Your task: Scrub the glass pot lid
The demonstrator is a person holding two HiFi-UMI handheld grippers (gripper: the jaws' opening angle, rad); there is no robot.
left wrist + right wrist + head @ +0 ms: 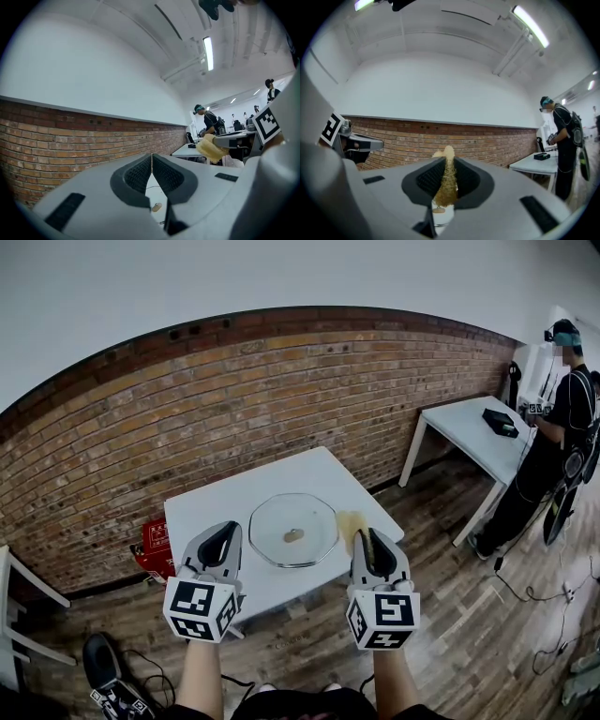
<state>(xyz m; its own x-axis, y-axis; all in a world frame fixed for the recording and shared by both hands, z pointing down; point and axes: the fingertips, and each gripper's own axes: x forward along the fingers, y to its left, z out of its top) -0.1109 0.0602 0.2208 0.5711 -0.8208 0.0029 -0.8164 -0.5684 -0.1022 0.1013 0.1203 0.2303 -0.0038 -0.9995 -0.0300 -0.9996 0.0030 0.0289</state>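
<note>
Closest in, both tongs are held level over the near edge of the white surface. Left tongs are clenched on nothing, pads meeting tip to tip. Right tongs are grasping a yellow sponge, which sticks out past their tips.

On the surface the lid lies flat, at about 12 o'clock from the gap between the two tongs, with its knob in the middle. Seen from the lid, the left tongs sit at 7 o'clock and the sponge at 3 o'clock, just beside the rim; I cannot tell whether it touches.

By my reading, the scrubber is in hand and that is all that is done. The lid is not being held, no wiping is under way, and I see no suds on the glass, so the scrubbing itself looks to be all ahead.
</note>
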